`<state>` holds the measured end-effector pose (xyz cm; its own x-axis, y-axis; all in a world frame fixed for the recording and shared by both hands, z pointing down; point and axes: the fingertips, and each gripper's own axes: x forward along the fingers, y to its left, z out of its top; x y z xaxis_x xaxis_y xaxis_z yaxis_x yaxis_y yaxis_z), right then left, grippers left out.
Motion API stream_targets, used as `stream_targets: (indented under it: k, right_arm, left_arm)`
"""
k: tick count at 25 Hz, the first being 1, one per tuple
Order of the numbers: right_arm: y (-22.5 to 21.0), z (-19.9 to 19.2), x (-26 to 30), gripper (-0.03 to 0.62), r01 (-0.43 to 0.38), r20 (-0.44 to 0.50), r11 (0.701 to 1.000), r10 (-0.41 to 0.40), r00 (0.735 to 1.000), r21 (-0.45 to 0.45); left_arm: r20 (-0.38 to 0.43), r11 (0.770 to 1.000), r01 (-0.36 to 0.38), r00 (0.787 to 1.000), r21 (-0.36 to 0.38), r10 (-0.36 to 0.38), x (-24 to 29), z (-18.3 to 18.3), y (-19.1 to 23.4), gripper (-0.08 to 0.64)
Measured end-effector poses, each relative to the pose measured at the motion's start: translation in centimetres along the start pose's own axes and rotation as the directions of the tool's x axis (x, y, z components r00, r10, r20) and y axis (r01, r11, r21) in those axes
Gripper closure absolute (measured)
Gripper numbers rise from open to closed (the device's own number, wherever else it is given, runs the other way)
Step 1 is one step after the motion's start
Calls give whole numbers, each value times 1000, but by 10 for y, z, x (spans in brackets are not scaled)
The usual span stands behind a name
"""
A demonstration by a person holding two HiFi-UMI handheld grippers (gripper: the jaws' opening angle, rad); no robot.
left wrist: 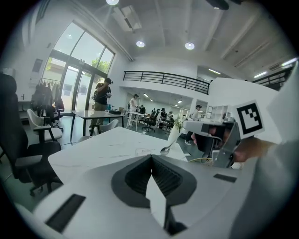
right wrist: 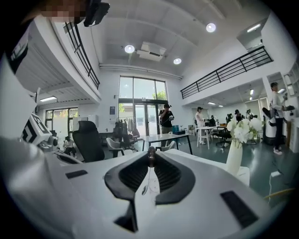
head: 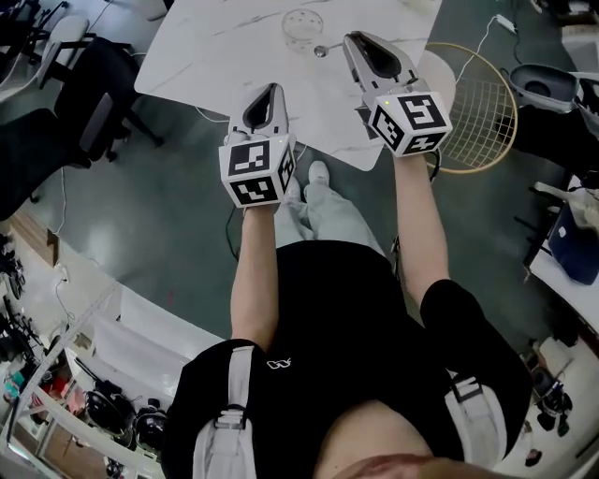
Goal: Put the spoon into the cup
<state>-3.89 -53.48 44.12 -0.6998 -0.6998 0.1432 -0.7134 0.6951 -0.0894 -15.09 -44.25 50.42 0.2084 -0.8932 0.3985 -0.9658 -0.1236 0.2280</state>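
A clear glass cup stands near the far edge of the white marble table. My right gripper is shut on the handle of a metal spoon, whose bowl hangs just right of the cup and nearer to me. In the right gripper view the spoon shows as a dark tip between the closed jaws of the right gripper. The left gripper view shows the spoon beside the faint cup. My left gripper hovers over the table's near edge, shut and empty; its jaw tips meet.
A round gold wire-mesh object leans beside the table's right side. Black office chairs stand at the left. A white vase with flowers stands to the right in the right gripper view. People stand far off in the hall.
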Motion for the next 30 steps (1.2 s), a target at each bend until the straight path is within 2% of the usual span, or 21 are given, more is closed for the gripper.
stream_targets:
  k: [6, 10, 14, 18, 23, 27, 30]
  right_arm:
    - [-21, -3, 34, 546, 3, -27, 999, -4, 1000, -39]
    - [-37, -13, 58, 546, 2, -40, 1000, -2, 999, 17]
    - [-45, -28, 82, 546, -7, -72, 994, 16, 997, 112]
    - [-54, -48, 102, 546, 18, -118, 982, 4, 993, 189]
    - [-60, -86, 120, 546, 48, -209, 978, -4, 978, 205]
    - [-55, -102, 129, 546, 49, -240, 971, 9, 971, 236]
    - [-51, -113, 135, 546, 43, -273, 973, 21, 962, 226]
  left_arm:
    - [-13, 999, -33, 999, -15, 33, 1, -6, 10, 546]
    - [-27, 998, -53, 998, -21, 53, 5, -10, 15, 546]
    - [-33, 997, -76, 997, -29, 75, 4, -8, 24, 546]
    - [-38, 995, -90, 995, -38, 89, 2, -5, 31, 546]
    - [-59, 995, -91, 994, -45, 89, 6, -12, 32, 546]
    - [-69, 994, -97, 993, -53, 94, 8, -16, 37, 546]
    - [-73, 994, -98, 993, -53, 94, 9, -17, 39, 546]
